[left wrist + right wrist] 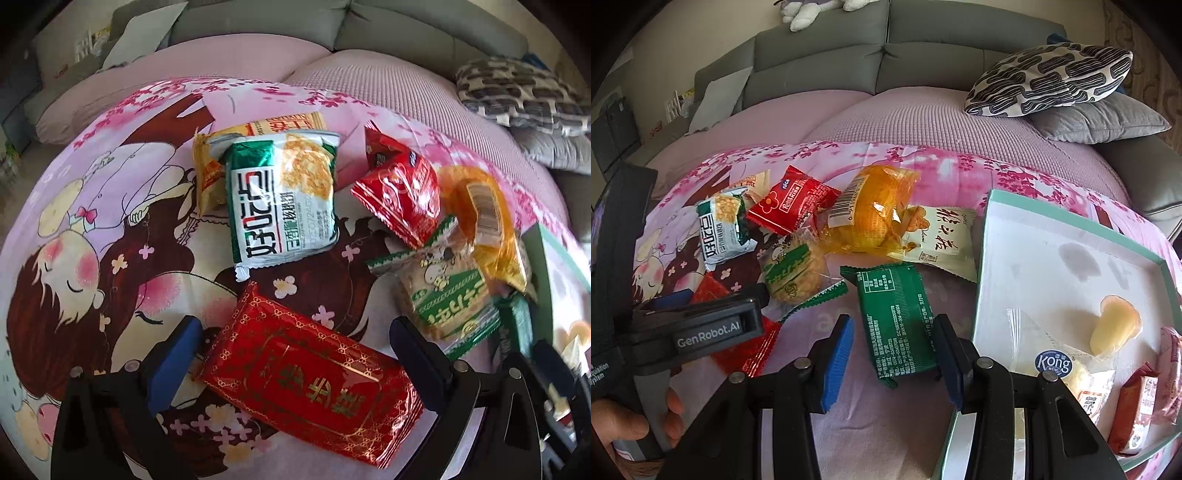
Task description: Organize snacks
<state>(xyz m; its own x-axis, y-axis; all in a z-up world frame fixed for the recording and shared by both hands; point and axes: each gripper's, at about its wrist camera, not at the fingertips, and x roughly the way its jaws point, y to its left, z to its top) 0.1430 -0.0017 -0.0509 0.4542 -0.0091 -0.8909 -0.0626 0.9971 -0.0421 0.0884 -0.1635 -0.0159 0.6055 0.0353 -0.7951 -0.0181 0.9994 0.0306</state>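
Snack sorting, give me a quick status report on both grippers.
Left gripper open, straddling red gold-patterned packet. Right gripper open, straddling dark green packet. Teal-rimmed tray alongside, partly filled. Other snacks loose on the cloth, nothing blocking.

Glossy foil on the red packet [310,373], gold print catching the light. At twelve o'clock from it, the white-and-green bag [282,195] looks smooth, shiny plastic film. The orange wrapper [871,210] is clear, crinkled cellophane with a paper barcode label. The green packet [897,321] shows a duller, satin film. Under everything, a printed cloth [110,236], matt and soft; beyond it a waffle-textured pink cover [905,122]. The box [1056,236] seems matt card. Gripper pads [837,363] are ribbed blue rubber on black matt plastic.
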